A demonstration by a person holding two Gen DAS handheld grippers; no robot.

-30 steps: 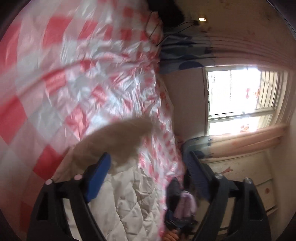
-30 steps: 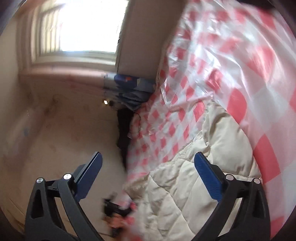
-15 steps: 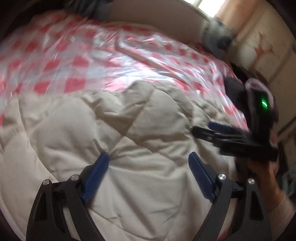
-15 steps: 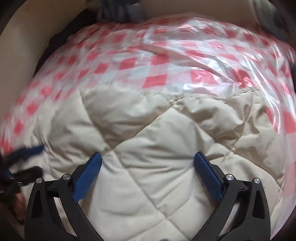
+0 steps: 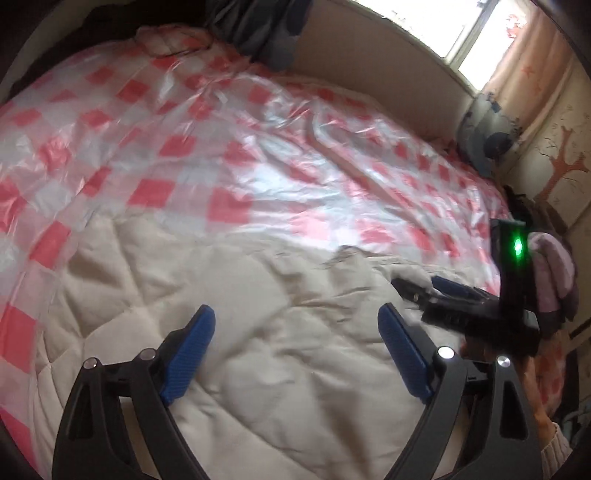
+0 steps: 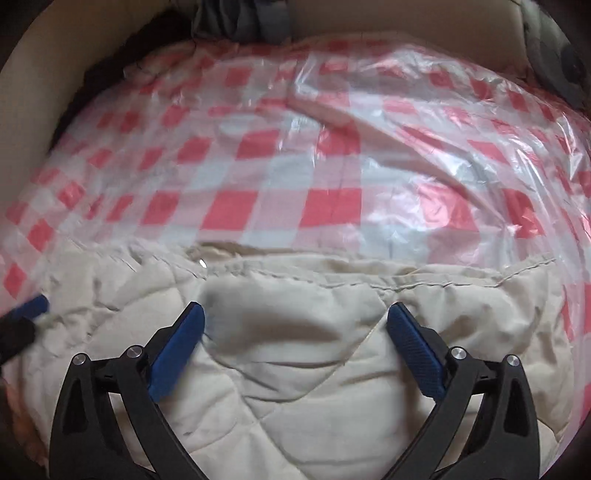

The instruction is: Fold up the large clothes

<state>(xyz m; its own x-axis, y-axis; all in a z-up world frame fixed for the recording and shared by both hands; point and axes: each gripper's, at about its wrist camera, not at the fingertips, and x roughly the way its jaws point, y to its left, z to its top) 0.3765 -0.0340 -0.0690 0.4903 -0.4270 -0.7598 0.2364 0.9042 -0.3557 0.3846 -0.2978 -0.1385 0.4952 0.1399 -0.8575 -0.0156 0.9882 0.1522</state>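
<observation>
A cream quilted garment [image 5: 277, 369] lies crumpled on a bed covered by a red-and-white checked plastic sheet [image 5: 184, 147]. My left gripper [image 5: 295, 310] hangs open just above the garment's middle, with nothing pinched between its blue pads. To its right, my right gripper [image 5: 421, 286] hovers low over the garment's edge, a green light glowing on its body. In the right wrist view the right gripper [image 6: 295, 306] stands wide open over a puffed fold of the garment [image 6: 295, 387], near its stitched hem. The checked sheet [image 6: 295, 166] spreads beyond. A blue fingertip [image 6: 33, 306] of the left gripper shows at the left edge.
Dark clothes [image 5: 258, 29] are heaped at the far end of the bed against a beige wall [image 5: 369, 66]. A blue-grey cushion [image 5: 484, 136] sits in the far right corner under a bright window [image 5: 461, 29]. A person's hand and sleeve [image 5: 546, 435] hold the right gripper.
Both views have rolled upright and tipped from the room and window down onto the bed. Both grippers have come in over the cream garment, and both stay open.
</observation>
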